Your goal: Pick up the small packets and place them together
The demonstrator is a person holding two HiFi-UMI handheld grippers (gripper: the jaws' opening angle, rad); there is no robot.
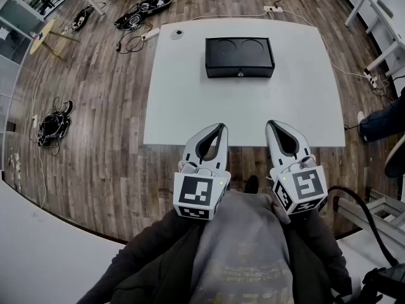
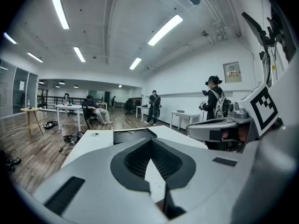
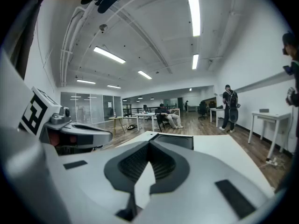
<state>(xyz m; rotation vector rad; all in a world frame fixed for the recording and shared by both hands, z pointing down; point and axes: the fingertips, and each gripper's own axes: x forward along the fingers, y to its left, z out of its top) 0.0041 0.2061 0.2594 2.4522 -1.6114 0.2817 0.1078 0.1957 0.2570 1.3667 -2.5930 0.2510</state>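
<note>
No small packets show in any view. A black box [image 1: 240, 57] with two round recesses in its top stands at the far middle of the white table [image 1: 190, 94]. Both grippers are held side by side in front of the person's chest, short of the table's near edge. My left gripper [image 1: 221, 128] is shut with nothing between its jaws, and my right gripper [image 1: 272, 125] is shut and empty too. In the left gripper view the closed tips [image 2: 150, 141] point over the table toward the black box [image 2: 128, 135]. The right gripper [image 3: 150, 143] looks at the same box [image 3: 175, 141].
A small round disc [image 1: 176, 34] lies at the table's far left corner. Cable bundles [image 1: 54, 124] and a power strip [image 1: 273, 9] lie on the wooden floor. A round wooden side table [image 1: 43, 33] stands far left. People stand and sit across the room [image 2: 153, 107].
</note>
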